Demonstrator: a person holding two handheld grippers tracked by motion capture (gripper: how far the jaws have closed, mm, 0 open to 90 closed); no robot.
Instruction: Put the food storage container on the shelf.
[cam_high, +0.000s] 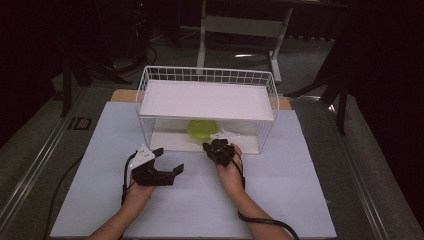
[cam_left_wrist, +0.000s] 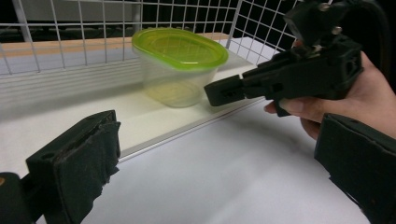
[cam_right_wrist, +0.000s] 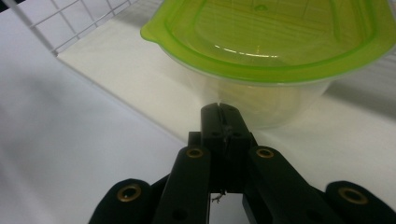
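Clear tub (cam_left_wrist: 180, 74) with a green lid (cam_right_wrist: 275, 35), standing on the bottom shelf (cam_left_wrist: 140, 116) of a white wire rack (cam_high: 207, 107), toward the middle of it. Rack set at the far middle of the pale bench (cam_high: 200, 200), with a white upper shelf (cam_high: 207, 100) above the tub.

Right gripper (cam_right_wrist: 223, 112) just in front of the tub at the near edge of the bottom shelf, fingers pressed together with nothing between them. Tips very close to the tub's clear wall, perhaps touching; hard to tell from the right gripper view. Same gripper visible in the left gripper view, held level in the right hand (cam_left_wrist: 345, 105) and pointing at the tub's lower side.

Left gripper (cam_high: 167, 162) low over the bench, left of the right one and nearer than the rack, fingers (cam_left_wrist: 84, 163) spread wide and empty. Left hand (cam_high: 135, 192) behind it.
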